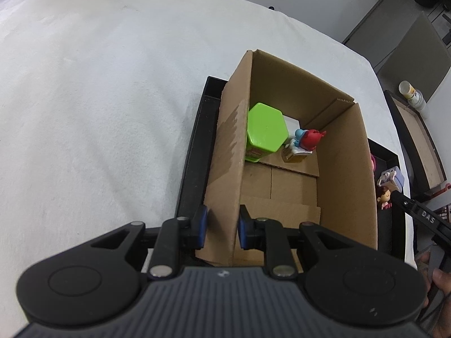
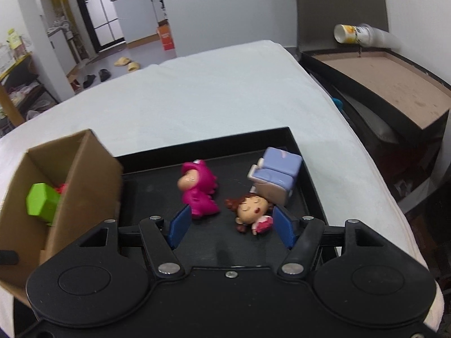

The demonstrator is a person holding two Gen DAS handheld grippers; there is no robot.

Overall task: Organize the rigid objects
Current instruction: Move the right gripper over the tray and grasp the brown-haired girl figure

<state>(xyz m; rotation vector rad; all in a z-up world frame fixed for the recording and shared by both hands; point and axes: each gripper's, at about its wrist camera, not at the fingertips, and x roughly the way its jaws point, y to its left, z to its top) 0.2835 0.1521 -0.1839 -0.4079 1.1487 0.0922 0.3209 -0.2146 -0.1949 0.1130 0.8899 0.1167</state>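
Blue-padded fingers of the left gripper (image 1: 221, 229) pinch the near left wall of the cardboard box (image 1: 349, 174), which stands on the black tray (image 2: 282, 138). Inside the box, at its far end, stand a green hexagonal container (image 1: 266, 132) and a red-and-blue figurine (image 1: 307, 139). Beside the box on the tray, the right gripper (image 2: 229, 226) is spread, its jaws straddling a brown-haired doll figurine (image 2: 251, 209) lying on its back, head toward the box. A pink dinosaur-suit figurine (image 2: 198, 190) and a lavender cube toy (image 2: 277, 173) sit just beyond.
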